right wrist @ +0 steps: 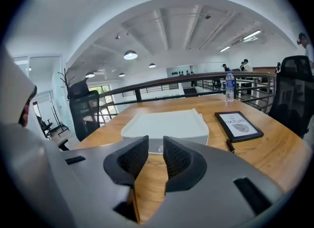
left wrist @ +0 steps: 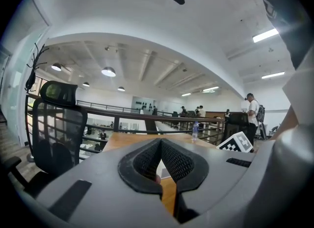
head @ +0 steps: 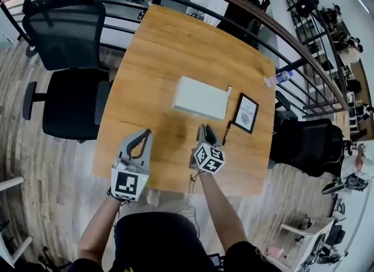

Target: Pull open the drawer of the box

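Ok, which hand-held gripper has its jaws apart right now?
The right hand-held gripper: a gap shows between its jaws, facing the white box. The left hand-held gripper has its jaws closed tip to tip.

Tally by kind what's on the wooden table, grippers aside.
white box: 1
framed picture: 1
pen: 1
water bottle: 1
Total: 4

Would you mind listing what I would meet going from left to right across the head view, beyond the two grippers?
A black office chair → white box → framed picture → water bottle.
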{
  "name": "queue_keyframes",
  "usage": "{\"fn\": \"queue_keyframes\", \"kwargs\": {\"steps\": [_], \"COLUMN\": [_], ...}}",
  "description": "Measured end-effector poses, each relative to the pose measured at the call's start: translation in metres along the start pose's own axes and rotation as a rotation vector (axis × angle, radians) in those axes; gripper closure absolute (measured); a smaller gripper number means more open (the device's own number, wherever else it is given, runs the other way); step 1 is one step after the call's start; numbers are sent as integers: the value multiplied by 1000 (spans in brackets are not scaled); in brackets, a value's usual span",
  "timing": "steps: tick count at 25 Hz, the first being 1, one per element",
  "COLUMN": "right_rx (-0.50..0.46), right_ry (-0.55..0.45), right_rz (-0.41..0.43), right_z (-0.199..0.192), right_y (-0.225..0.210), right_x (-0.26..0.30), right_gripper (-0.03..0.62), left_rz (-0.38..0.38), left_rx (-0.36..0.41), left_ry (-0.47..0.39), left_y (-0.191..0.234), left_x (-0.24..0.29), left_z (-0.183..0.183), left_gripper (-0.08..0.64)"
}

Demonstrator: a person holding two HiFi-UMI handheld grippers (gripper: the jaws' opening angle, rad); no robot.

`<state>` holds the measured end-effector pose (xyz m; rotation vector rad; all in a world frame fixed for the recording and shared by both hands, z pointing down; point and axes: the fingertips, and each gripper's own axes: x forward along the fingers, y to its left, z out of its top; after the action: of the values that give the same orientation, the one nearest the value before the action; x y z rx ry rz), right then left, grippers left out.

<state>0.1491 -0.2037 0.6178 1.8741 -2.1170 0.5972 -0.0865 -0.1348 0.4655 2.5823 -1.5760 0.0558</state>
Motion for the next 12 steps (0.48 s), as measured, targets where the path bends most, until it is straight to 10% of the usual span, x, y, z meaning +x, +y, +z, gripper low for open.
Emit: {"fn": "queue_keyframes", "kwargs": {"steps": [12], "right_rx": [-25], "right_ry": [110], "right_rz": [-69], "right_z": [-49], "right_y": [-7], "right_x": [76], "right_gripper": [502], "left_rz": [9], "left_rx": [-44], "left_ry": [50], "left_y": [6], "left_x": [30], "left_z": [-46], "left_gripper": [543]}}
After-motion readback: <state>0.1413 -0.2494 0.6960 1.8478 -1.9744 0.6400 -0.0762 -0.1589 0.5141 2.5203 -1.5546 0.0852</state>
